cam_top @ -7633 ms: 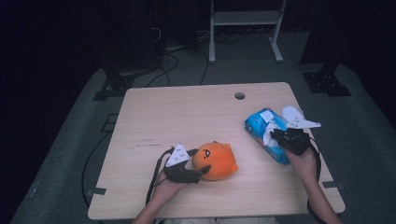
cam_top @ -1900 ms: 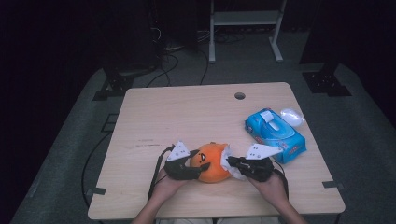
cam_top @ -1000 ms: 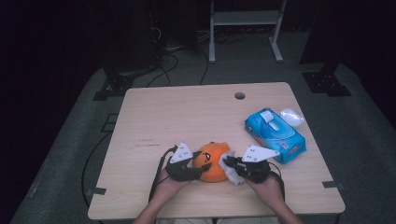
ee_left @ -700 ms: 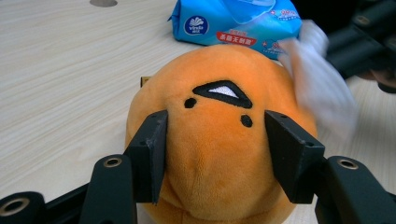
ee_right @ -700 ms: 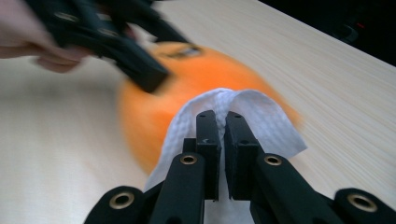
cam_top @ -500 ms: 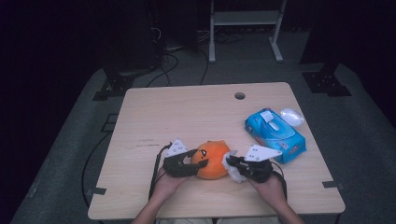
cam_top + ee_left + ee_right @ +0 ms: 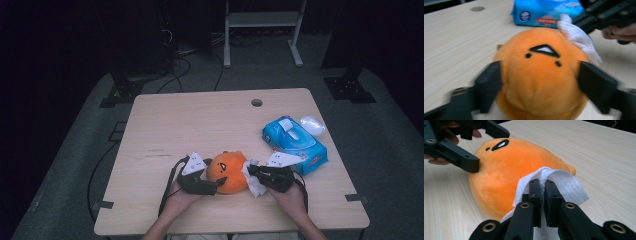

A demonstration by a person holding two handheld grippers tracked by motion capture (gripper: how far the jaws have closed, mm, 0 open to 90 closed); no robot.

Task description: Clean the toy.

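An orange plush (image 7: 227, 172) with a small black face lies near the table's front edge. My left gripper (image 7: 214, 174) reaches it from the left. Its jaws have just been opening and now stand wide on either side of the plush (image 7: 541, 75), blurred, one jaw still near its flank (image 7: 474, 163). My right gripper (image 7: 251, 172) comes from the right, shut on a folded white wipe (image 7: 564, 182). The wipe (image 7: 254, 182) rests against the plush's (image 7: 509, 162) right side.
A blue pack of wipes (image 7: 295, 145) lies at the right of the wooden table (image 7: 200, 125), with a white oval object (image 7: 312, 125) beside it. A cable hole (image 7: 256, 102) sits near the far edge. Cables trail off the front edge.
The left gripper's jaws have spread wider around the plush. The right gripper, earlier at the wipes pack, now holds a wipe against the plush and has shifted slightly.
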